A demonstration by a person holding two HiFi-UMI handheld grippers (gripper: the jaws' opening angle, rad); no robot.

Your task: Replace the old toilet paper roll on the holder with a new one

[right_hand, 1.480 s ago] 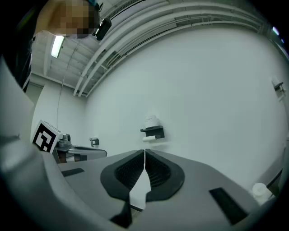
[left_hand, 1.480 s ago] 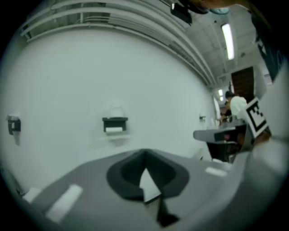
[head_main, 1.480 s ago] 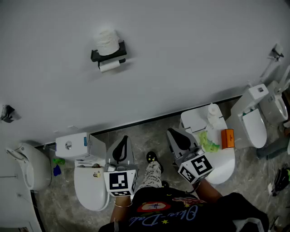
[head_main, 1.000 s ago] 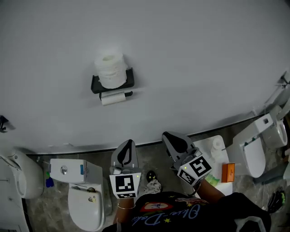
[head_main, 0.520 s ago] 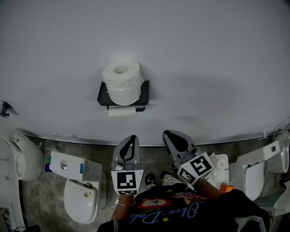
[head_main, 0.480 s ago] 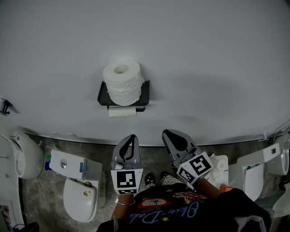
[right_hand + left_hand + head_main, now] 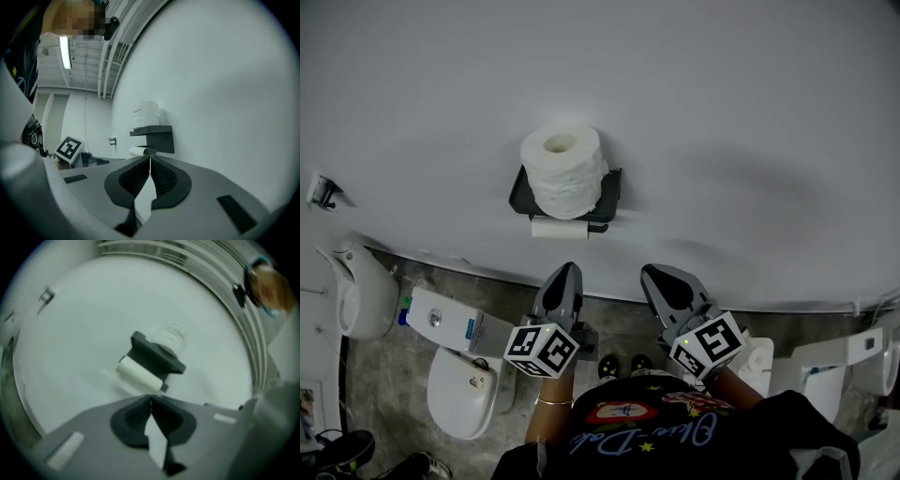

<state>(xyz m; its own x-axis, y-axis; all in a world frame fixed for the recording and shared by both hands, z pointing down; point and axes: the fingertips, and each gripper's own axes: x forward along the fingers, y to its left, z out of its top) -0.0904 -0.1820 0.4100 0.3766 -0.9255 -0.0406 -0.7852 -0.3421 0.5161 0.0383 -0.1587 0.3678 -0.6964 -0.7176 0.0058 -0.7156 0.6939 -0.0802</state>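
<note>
Two grippers, both clamped shut with nothing in them. The left gripper (image 7: 565, 272) and right gripper (image 7: 654, 274) are held side by side, pointing level at the white wall (image 7: 750, 131), and neither is touching the holder (image 7: 614, 192) yet. The holder is a black wall-mounted shelf type. A full toilet paper roll (image 7: 565, 169) stands on end on top of the shelf and takes up most of it. The old roll (image 7: 559, 228) looks pretty skinny and hangs on the bar right under the shelf's front edge. The left gripper is rolled over a bit, so its marker cube (image 7: 541, 349) sits tilted. A white toilet (image 7: 457, 403) is on the floor off to the left.
</note>
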